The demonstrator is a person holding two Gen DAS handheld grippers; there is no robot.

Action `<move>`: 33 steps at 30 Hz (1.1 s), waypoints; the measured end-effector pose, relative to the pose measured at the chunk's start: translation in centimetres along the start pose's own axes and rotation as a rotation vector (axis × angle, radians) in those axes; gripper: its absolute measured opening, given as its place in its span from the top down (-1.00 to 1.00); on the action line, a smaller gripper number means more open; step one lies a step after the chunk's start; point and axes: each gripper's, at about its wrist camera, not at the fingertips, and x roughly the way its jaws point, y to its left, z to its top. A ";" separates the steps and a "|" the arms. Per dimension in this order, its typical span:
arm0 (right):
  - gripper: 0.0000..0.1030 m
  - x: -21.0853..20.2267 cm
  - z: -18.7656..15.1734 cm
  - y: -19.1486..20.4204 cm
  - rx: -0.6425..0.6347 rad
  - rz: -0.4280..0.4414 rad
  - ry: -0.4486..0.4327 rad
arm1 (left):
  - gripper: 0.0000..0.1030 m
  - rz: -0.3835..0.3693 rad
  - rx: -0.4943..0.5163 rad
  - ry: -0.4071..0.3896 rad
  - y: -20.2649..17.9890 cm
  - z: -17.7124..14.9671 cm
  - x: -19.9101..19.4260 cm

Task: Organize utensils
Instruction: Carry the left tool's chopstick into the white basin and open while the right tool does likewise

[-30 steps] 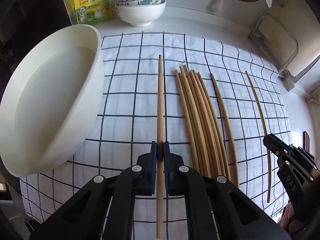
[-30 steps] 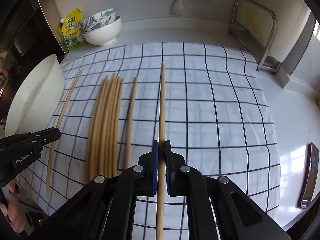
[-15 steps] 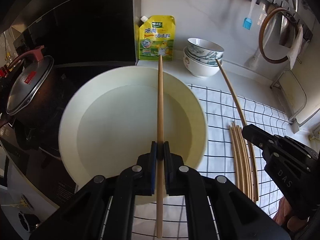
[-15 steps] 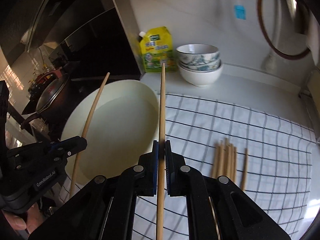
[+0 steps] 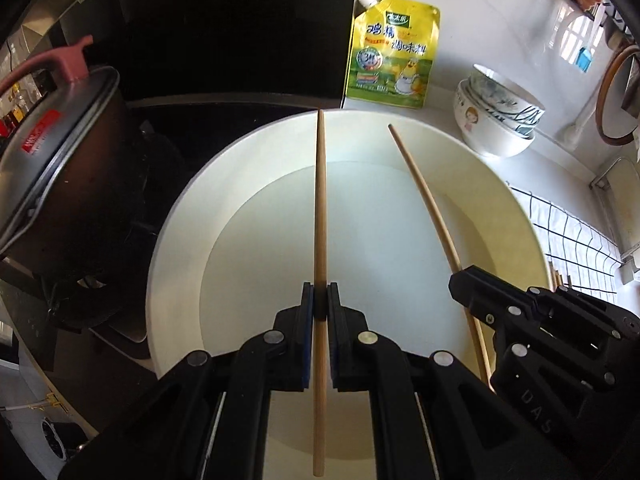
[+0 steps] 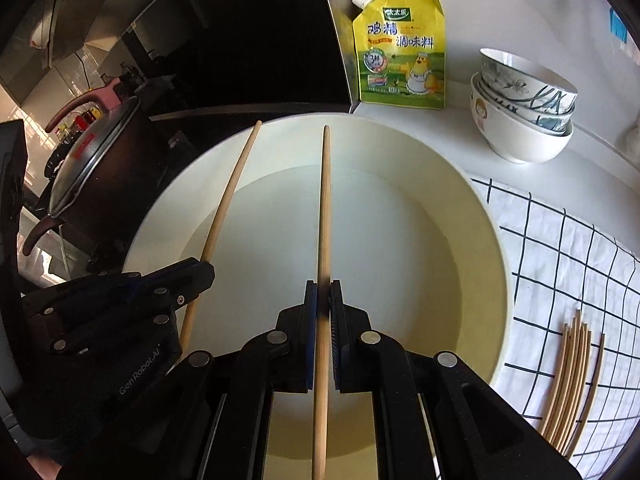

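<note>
Two chopsticks [image 5: 320, 208] [image 6: 325, 216], finger-pinched, lengthwise over the basin [image 5: 180, 220], tips toward the pouch [image 5: 394, 52].

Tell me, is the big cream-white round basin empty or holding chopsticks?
Empty: the cream-white round basin shows only bare floor; both wooden chopsticks stay clamped above it.

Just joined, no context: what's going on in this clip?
A person with two handheld grippers is sorting chopsticks. The left gripper is clamped on one chopstick, the right gripper on another, both held over the big white basin. More chopsticks lie on the checked cloth beside it.
</note>
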 end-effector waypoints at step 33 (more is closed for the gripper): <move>0.72 -2.3 -1.5 -1.6 0.047 -0.081 -0.023 | 0.57 0.013 -0.029 0.074 0.9 -1.4 -0.5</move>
